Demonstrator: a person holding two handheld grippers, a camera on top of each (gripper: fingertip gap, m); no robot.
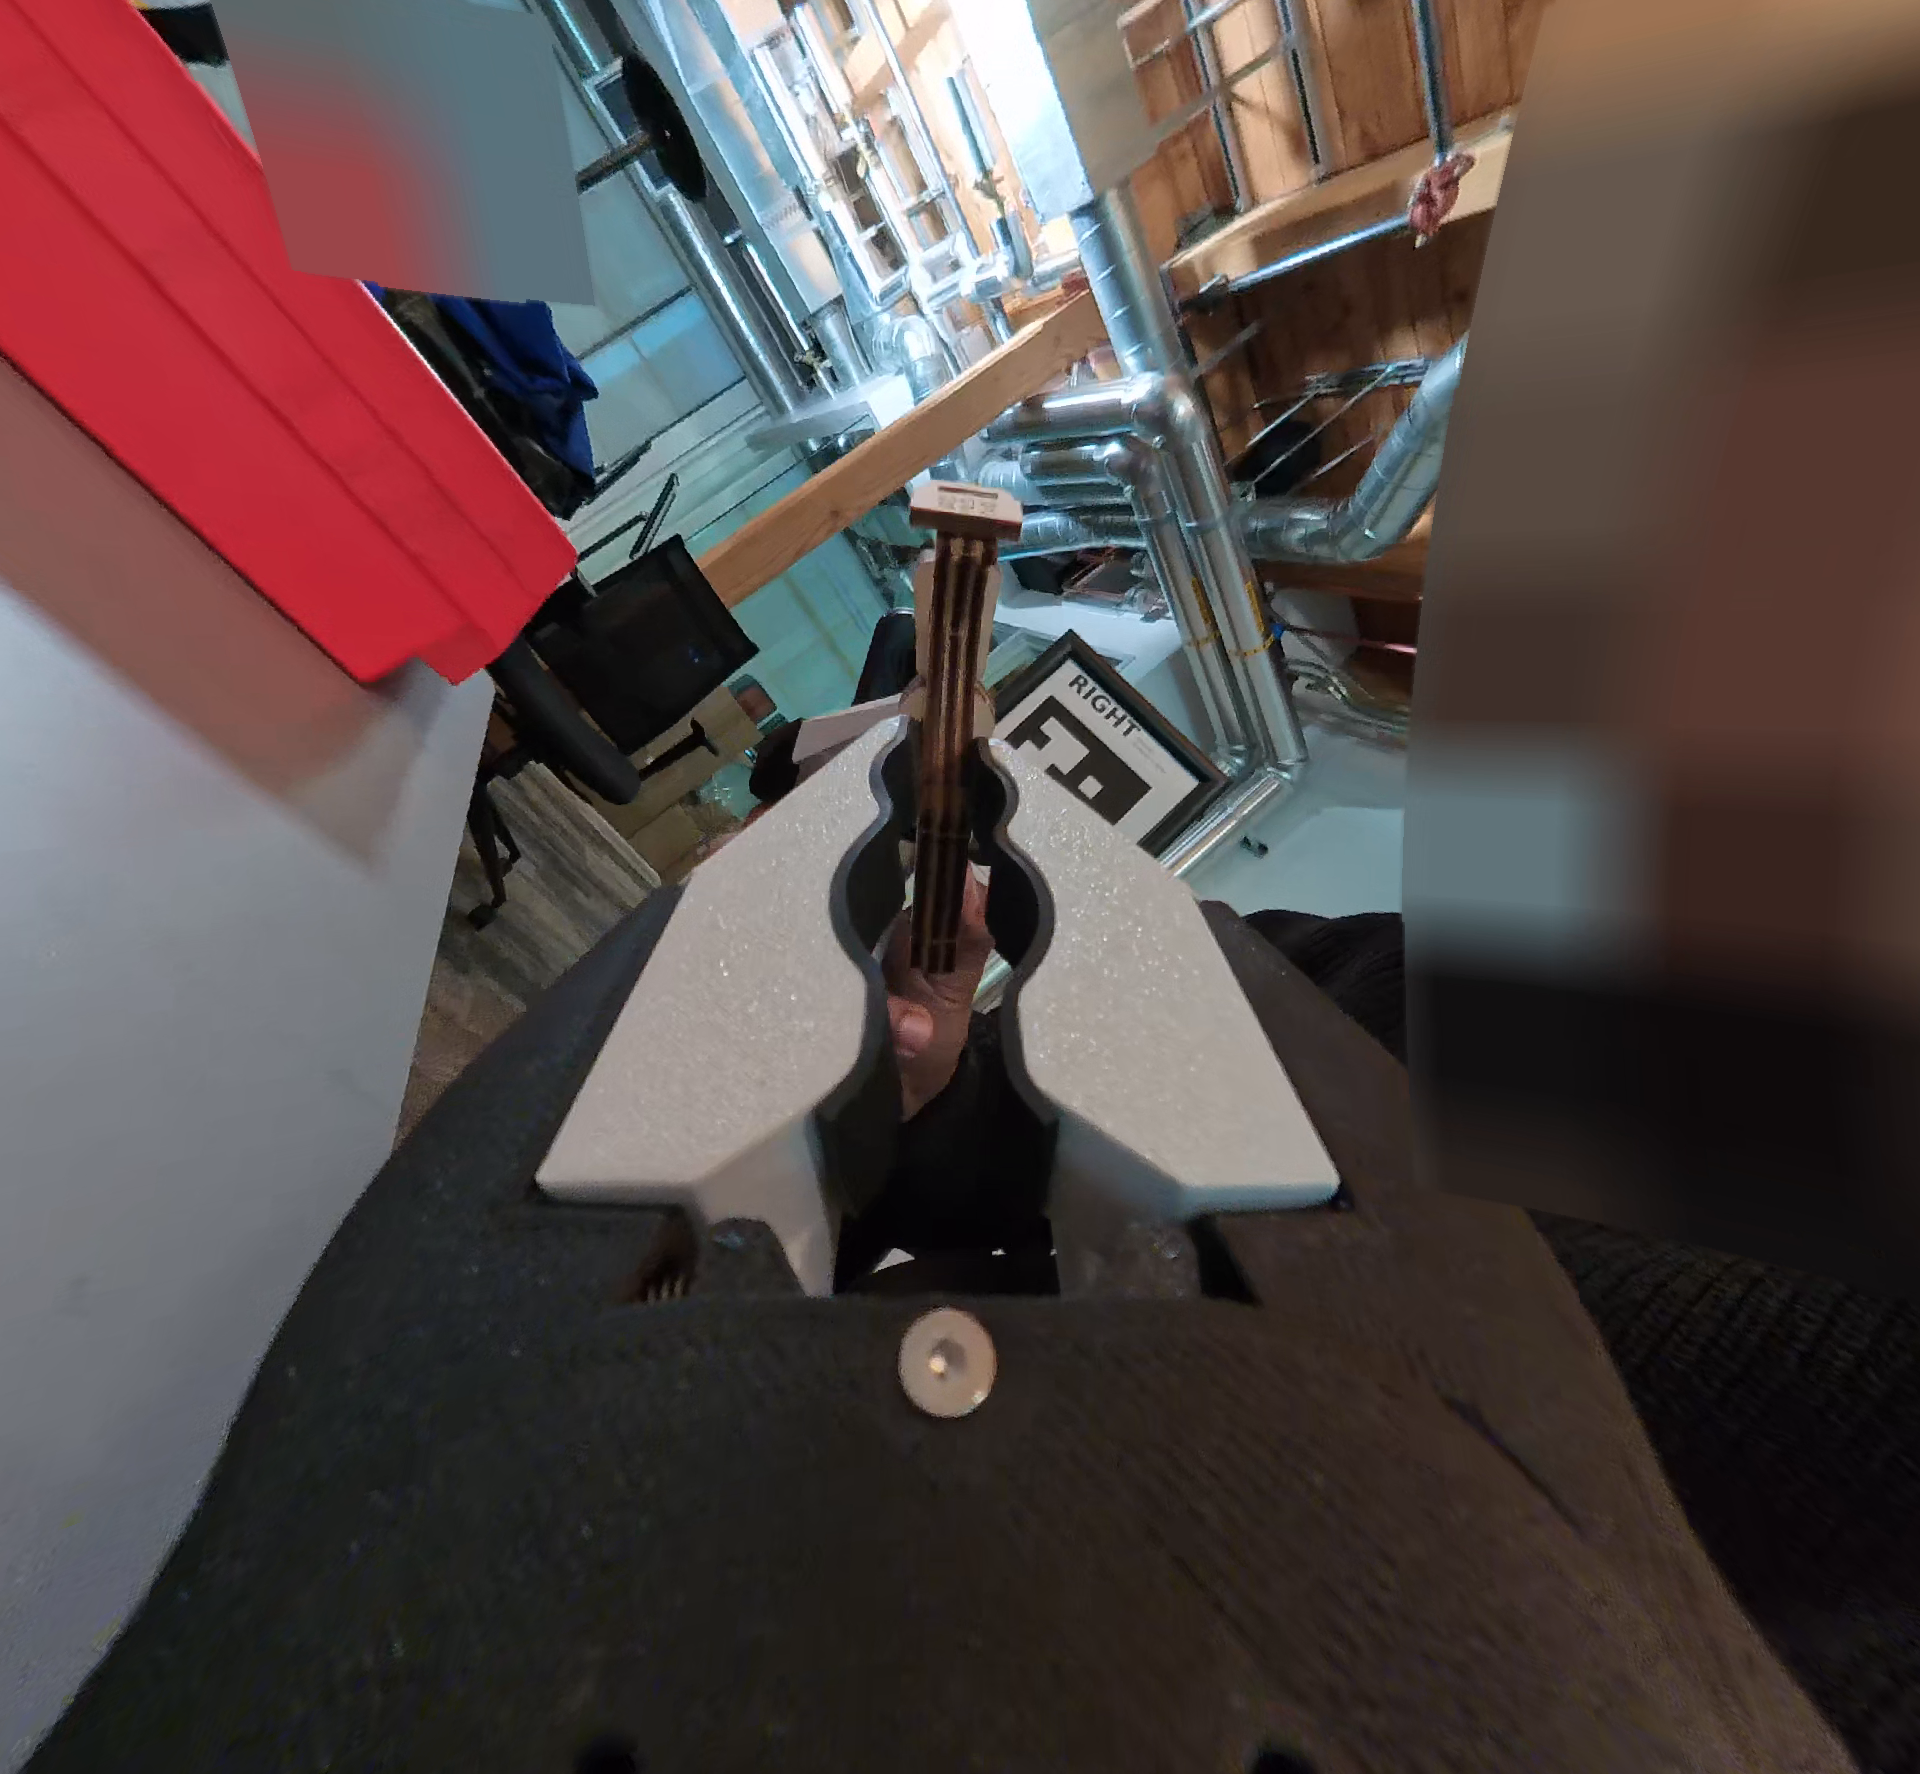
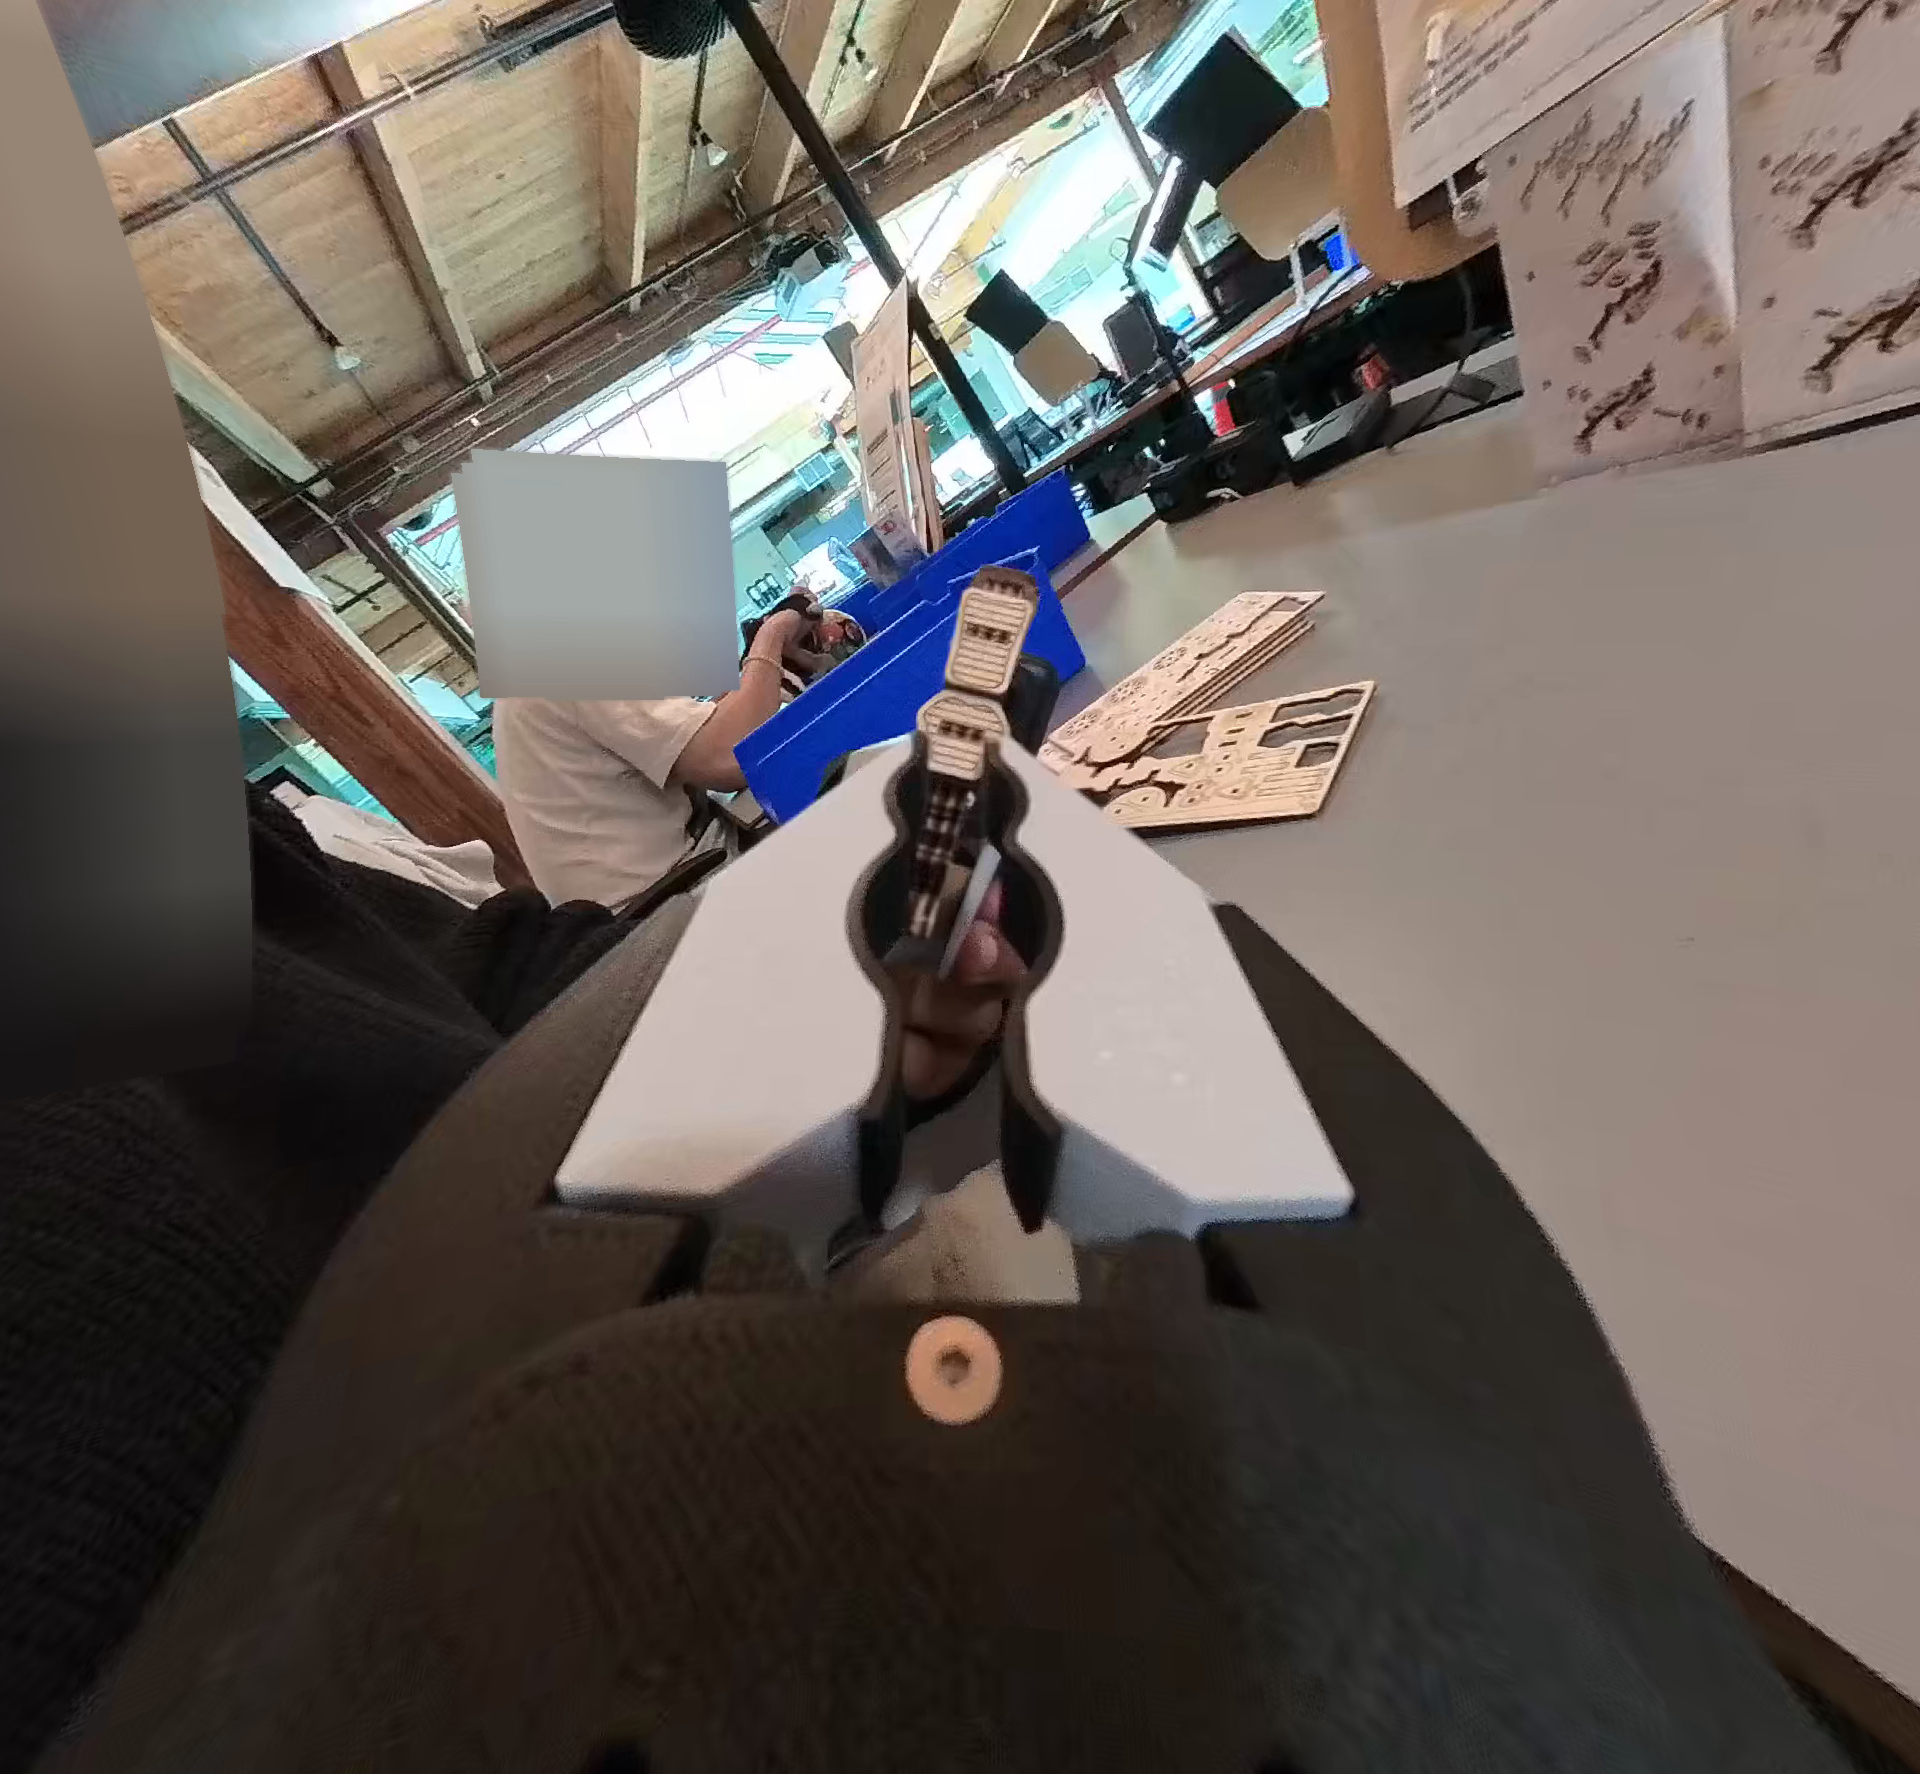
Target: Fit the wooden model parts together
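Note:
In the left wrist view my left gripper (image 1: 943,737) is shut on a layered wooden model part (image 1: 954,644), seen edge-on, that sticks out past the fingertips and ends in a flat cap. In the right wrist view my right gripper (image 2: 961,758) is shut on another wooden model part (image 2: 987,654), a slim engraved piece with striped segments, standing out beyond the fingertips. Both are held up in the air, away from the table. A hand shows behind each gripper's fingers.
Laser-cut wooden sheets (image 2: 1226,748) lie on the grey table (image 2: 1558,789) to the right. Blue bins (image 2: 935,664) stand behind, with a seated person (image 2: 603,789) beyond. A red bin (image 1: 208,353) and a grey surface fill the left of the left view. Only a small space, under 4 cm, lies between the two pairs of fingers.

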